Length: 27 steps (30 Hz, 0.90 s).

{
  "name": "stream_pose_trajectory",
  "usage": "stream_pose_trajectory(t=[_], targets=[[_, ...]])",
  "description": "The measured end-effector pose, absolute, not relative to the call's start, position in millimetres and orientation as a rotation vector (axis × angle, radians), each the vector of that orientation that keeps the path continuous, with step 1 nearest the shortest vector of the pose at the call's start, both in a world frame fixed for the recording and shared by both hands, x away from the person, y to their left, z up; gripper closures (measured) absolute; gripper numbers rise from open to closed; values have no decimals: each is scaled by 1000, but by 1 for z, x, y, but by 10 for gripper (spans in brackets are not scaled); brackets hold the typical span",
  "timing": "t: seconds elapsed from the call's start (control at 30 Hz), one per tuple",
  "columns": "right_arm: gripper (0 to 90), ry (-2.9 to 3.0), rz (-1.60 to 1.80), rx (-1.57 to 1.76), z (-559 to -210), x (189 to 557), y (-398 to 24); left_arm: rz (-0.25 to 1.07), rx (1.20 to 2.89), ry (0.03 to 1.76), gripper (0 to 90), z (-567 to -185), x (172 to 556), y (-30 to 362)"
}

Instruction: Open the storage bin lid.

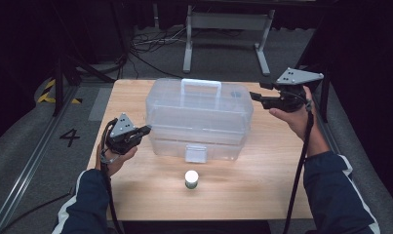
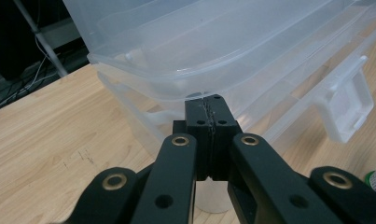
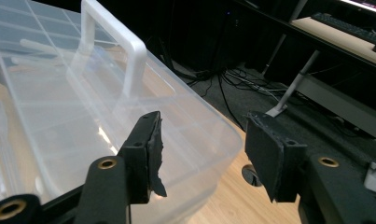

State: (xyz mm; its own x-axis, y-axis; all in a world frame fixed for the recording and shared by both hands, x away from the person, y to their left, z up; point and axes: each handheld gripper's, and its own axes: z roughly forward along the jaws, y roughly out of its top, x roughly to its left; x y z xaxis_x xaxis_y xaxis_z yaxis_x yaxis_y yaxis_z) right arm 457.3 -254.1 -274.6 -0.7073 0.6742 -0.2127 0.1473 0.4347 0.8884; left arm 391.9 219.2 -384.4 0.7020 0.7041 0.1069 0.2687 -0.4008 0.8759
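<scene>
The clear plastic box (image 1: 199, 119) sits in the middle of the wooden table (image 1: 262, 190), its far side close to the table's far edge, with bare wood open on the left, right and near sides. The left gripper (image 1: 146, 129) is at the box's left end, jaws pressed together with nothing between them, the tips right up against the rim under the lid; whether they actually touch it I can't say. The right gripper (image 1: 252, 95) hovers off the box's far right corner, jaws parted and holding nothing, near the table's right edge. A small white-capped bottle (image 1: 191, 179) stands alone on the near part of the table, well clear of both hands. Beyond the table lie grey carpet, loose cables and a metal stand (image 1: 228, 29); a floor rail runs along the left. The box is translucent, with a moulded handle (image 1: 201, 87) on top and a latch (image 1: 196, 153) on its near face.
</scene>
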Motion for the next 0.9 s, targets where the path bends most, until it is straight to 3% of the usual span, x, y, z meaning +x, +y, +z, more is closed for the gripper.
stream_pose_trajectory(t=[0.3,0.57,0.67,0.9], targets=[[438,2087,1241,734,-324,438,-282,594,1972,751,899,-383,392,219],[413,2166,1145,711,-373,426,-277,594,1962,745,898,-379,393,217],[377,2204,1139,722,-381,426,-273,598,1959,744,898,-378,393,217],[412,2162,1181,665,-387,420,-261,590,1973,742,898,-376,394,217]])
